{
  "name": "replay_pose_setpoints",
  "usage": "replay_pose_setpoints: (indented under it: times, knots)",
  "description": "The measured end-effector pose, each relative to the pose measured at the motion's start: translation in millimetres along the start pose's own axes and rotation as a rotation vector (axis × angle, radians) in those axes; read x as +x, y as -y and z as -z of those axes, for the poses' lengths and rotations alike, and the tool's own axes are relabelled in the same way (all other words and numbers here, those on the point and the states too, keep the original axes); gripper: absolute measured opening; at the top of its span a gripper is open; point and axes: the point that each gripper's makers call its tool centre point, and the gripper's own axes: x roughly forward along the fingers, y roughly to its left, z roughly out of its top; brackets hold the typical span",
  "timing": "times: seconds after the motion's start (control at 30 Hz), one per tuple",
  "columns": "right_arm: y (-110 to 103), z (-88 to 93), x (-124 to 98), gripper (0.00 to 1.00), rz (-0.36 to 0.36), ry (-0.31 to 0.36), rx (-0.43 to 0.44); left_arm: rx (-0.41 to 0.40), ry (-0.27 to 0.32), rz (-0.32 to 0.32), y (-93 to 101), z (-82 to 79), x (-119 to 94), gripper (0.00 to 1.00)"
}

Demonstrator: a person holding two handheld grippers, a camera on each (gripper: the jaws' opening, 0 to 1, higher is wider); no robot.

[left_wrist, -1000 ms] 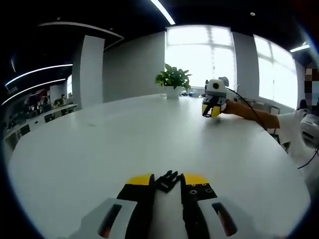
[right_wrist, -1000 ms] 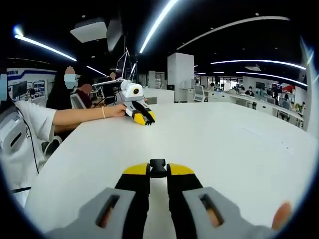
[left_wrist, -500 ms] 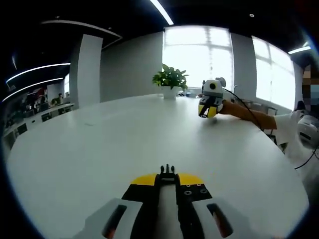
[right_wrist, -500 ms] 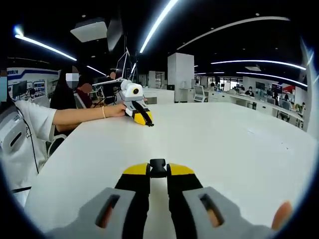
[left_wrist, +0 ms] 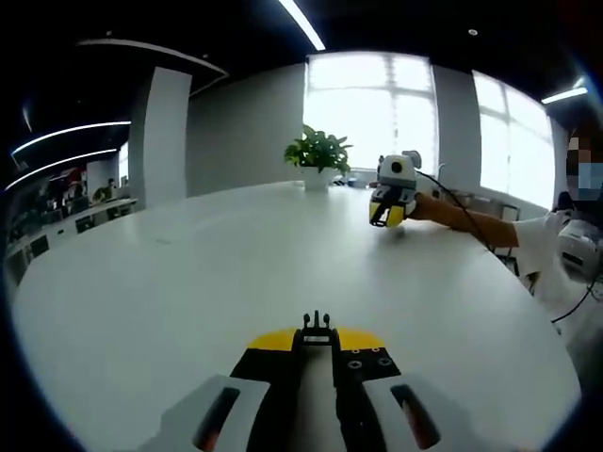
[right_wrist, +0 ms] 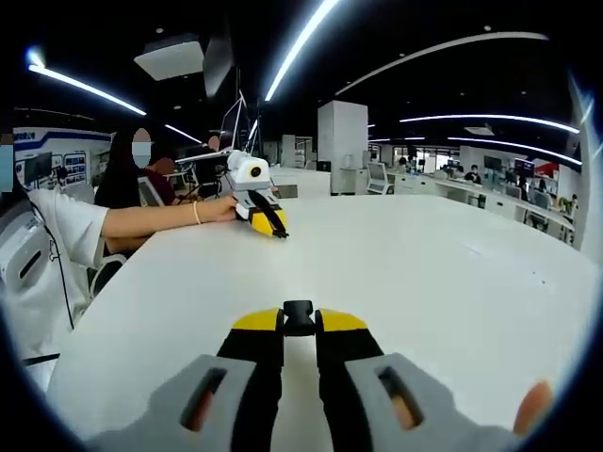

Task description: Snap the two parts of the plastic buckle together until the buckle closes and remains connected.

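In the left gripper view my left gripper [left_wrist: 316, 343] is shut on the black pronged half of the buckle [left_wrist: 316, 329], whose prongs stick out past the yellow-tipped jaws. In the right gripper view my right gripper [right_wrist: 299, 327] is shut on the black socket half [right_wrist: 299, 315], a small squarish block between its tips. Both grippers rest low over the white table [left_wrist: 207, 273], far apart and facing each other. The right gripper [left_wrist: 387, 209] appears across the table in the left gripper view, and the left gripper [right_wrist: 268, 222] shows at the far left in the right gripper view.
A potted plant [left_wrist: 320, 153] stands at the table's far edge before bright windows. A person's arm [right_wrist: 155, 219] reaches in along the table's left side, with seated people behind. The table's rounded edge [right_wrist: 104, 311] runs close on the left.
My left gripper's jaws have shut on the pronged half, which had lain loose and skewed between them; it now points straight ahead. The right gripper holds still.
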Motion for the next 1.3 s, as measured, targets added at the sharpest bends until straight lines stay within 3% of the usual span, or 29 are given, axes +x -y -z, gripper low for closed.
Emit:
replay_pose_setpoints:
  times: [0.37, 0.6, 1.0, 1.3]
  knots:
    - [-2.0, 0.6, 6.2, 0.13, -0.031, -0.029, -0.018, 0.022, 0.056, 0.045, 28.3, -37.4, 10.0, 0.12]
    - [-5.7, -18.1, -0.3, 0.13, -0.068, -0.008, 0.001, 0.023, 0.032, 0.087, 47.7, -49.6, 26.1, 0.12]
    - [-4.6, -41.7, 2.8, 0.13, -0.084, -0.003, -0.034, 0.041, 0.049, 0.168, 83.5, -76.7, 47.1, 0.12]
    - [-8.1, -33.3, 14.2, 0.13, -0.095, -0.031, -0.030, 0.086, -0.009, 0.165, 94.4, -73.5, 67.5, 0.12]
